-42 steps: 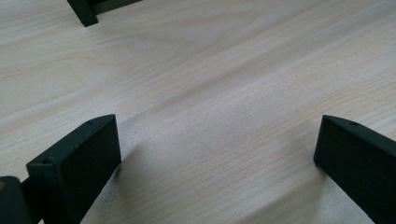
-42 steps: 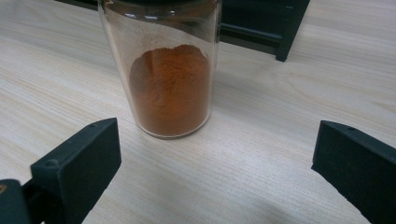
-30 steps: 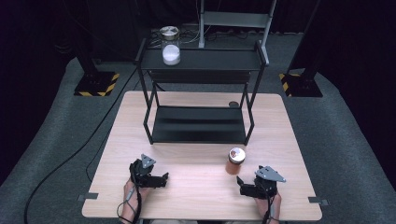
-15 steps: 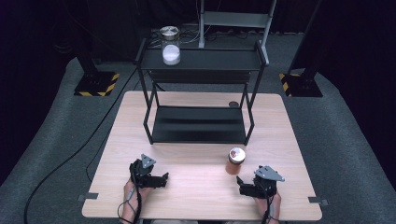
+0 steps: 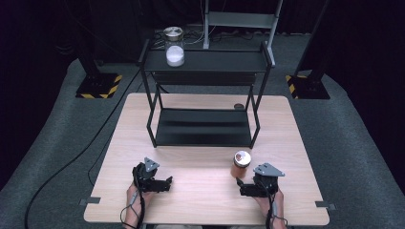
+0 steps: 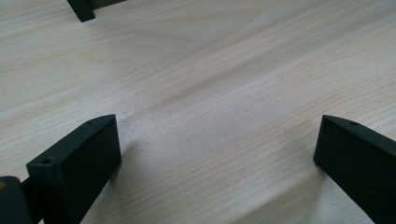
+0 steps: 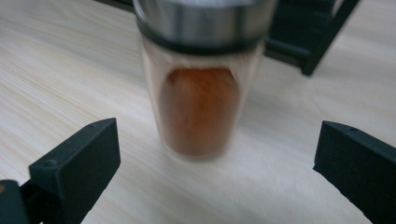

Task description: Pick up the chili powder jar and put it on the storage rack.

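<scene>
Spice jar: blurred in the right gripper view; its metal lid is cut off by the top edge.
Right gripper: both black jaws run off the bottom edge of its own view, the right one also off the right edge.
Left gripper: jaws likewise cut by the bottom edge; bare wood between them.
Shelf rack: just one leg foot shows at the far left of the left gripper view, the rest cut off.
Small dark object: on the far table behind the rack, too small to tell.
Hands: mostly hidden beneath the grippers in the high view.
</scene>
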Action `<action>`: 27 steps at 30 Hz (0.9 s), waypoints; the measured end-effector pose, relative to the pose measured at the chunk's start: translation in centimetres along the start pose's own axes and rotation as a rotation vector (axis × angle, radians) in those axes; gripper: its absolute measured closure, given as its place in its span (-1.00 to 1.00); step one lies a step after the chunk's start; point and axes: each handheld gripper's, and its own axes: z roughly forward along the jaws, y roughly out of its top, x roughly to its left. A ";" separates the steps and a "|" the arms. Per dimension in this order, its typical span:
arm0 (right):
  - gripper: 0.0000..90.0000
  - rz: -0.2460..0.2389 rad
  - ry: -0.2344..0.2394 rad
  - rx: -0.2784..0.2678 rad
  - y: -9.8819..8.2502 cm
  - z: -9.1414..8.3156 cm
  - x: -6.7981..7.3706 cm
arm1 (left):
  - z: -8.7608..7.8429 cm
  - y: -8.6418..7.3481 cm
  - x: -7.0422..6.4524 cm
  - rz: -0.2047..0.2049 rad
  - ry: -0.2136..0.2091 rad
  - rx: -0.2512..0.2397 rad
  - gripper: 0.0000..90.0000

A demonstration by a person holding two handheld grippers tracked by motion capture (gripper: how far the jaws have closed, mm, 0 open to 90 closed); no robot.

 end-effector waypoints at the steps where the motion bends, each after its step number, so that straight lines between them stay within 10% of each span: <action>1: -1.00 -0.005 0.004 0.003 0.4 0.2 -0.1 | 0.0 0.0 0.0 0.000 0.000 0.000 -1.00; 20: -1.00 -0.026 0.068 0.047 2.7 4.2 -1.1 | 0.0 0.0 0.0 0.000 0.000 0.000 -1.00; 27: -0.44 -0.032 0.040 0.029 2.1 4.3 -0.6 | 0.0 0.0 0.0 0.000 0.000 0.000 -1.00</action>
